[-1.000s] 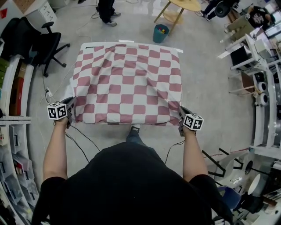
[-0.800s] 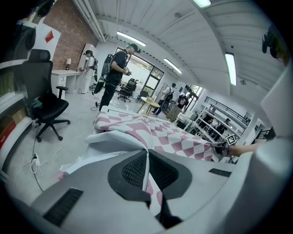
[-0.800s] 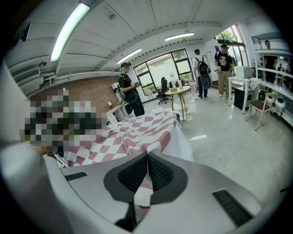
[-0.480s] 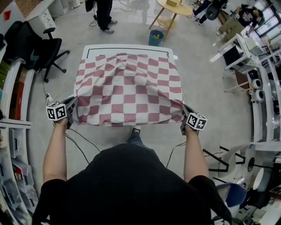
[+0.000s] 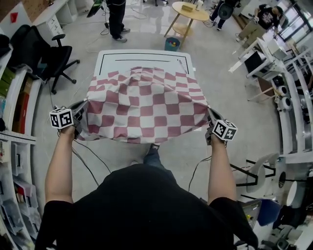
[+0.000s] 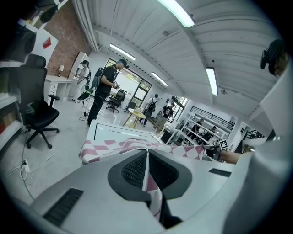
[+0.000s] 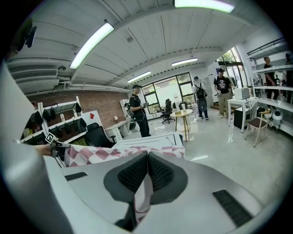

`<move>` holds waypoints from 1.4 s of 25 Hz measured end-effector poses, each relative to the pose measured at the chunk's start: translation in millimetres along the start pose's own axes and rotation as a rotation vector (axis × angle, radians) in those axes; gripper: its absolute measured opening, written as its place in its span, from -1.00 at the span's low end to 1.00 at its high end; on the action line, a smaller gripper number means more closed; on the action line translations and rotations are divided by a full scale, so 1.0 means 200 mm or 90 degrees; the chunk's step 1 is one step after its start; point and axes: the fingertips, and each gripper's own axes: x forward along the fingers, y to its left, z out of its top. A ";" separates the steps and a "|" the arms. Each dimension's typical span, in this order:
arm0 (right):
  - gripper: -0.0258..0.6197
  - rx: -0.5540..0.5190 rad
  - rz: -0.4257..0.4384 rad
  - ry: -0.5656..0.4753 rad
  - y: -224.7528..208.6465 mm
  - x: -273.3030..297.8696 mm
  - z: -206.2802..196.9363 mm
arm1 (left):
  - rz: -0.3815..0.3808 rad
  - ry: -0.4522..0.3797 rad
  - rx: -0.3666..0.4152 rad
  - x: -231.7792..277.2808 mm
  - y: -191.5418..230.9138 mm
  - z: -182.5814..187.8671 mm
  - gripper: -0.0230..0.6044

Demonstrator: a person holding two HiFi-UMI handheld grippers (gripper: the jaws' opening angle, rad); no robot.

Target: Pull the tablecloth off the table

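Note:
The red-and-white checked tablecloth hangs stretched between my two grippers, lifted off the near half of the white table; its far edge still lies on the tabletop. My left gripper is shut on the cloth's near left corner, and my right gripper is shut on the near right corner. In the left gripper view the tablecloth is pinched between the closed dark pads. The right gripper view shows the tablecloth clamped the same way between its pads.
A black office chair stands left of the table, with shelving along the left wall. Beyond the table are a teal bin, a round wooden table and a standing person. Desks and racks line the right side.
Both grippers rose and drew back toward me with the cloth corners. The cloth slid toward me, baring the far half of the white tabletop, and its near edge now hangs in the air.

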 end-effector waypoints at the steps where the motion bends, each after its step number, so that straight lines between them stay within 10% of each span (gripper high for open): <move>1: -0.83 -0.003 0.002 -0.008 0.04 -0.05 0.01 | -0.010 -0.004 0.000 -0.05 -0.05 0.00 -0.85; 15: -0.83 -0.007 0.050 -0.075 0.21 -0.65 0.01 | -0.050 -0.068 -0.023 -0.51 -0.57 -0.11 -0.85; 24: -0.83 -0.054 0.113 -0.111 0.18 -1.32 -0.03 | -0.064 -0.122 0.007 -0.77 -1.35 -0.33 -0.85; 35: -0.83 -0.076 0.124 -0.138 0.30 -1.38 0.12 | -0.072 -0.137 0.004 -0.81 -1.40 -0.28 -0.85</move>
